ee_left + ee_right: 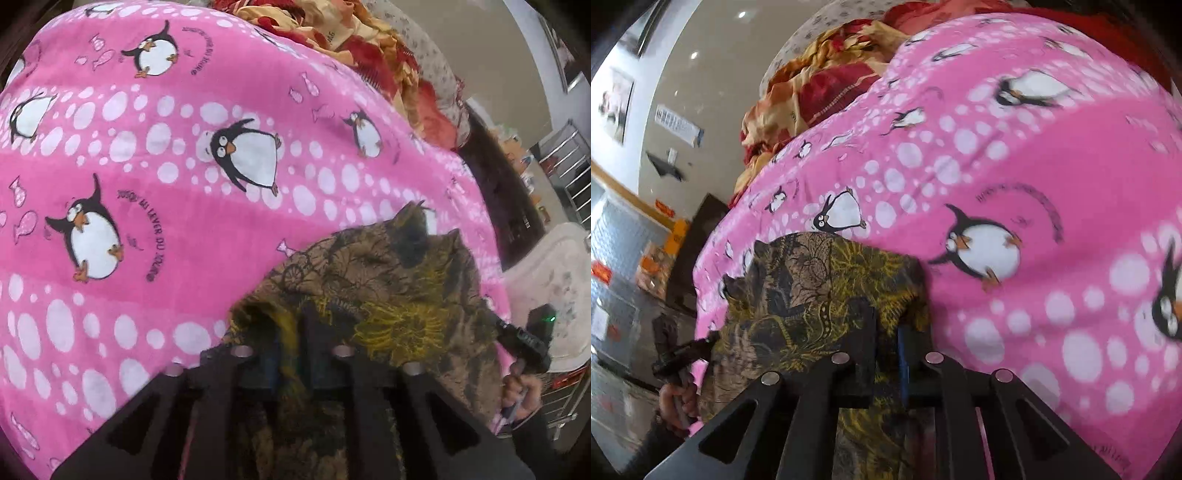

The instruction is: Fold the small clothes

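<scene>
Left wrist view. Pink bedsheet (177,229): fills most of the frame, printed with penguins, white dots and small fish; curved lettering beside one penguin reads "JUSQU'AU LEVER DU JOUR". Brown patterned garment (388,295): lower centre to lower right, lying on the sheet, with bicycle-wheel and yellow floral motifs. Left claw (291,354): bottom centre, its fingers slightly apart with garment cloth running between them; whether the pads press on it cannot be told. Red and yellow blanket (332,37): bunched at the top edge, beyond the sheet. Metal rack (565,173): right edge, off the bed. Right claw (524,339): lower right, at the garment's edge, carried by a hand (521,395); a green light shows on it.

Right wrist view. Same garment (820,295): lower left of centre, on the pink sheet (1034,177). Right claw (886,350): bottom centre, fingers a little apart over the garment's near edge, cloth beneath; grip cannot be told. Left claw (685,354): lower left, at the garment's far side, held by a hand (677,402). Blanket (812,85): upper centre. Wall notice (677,123): upper left, writing too blurred to read.
</scene>
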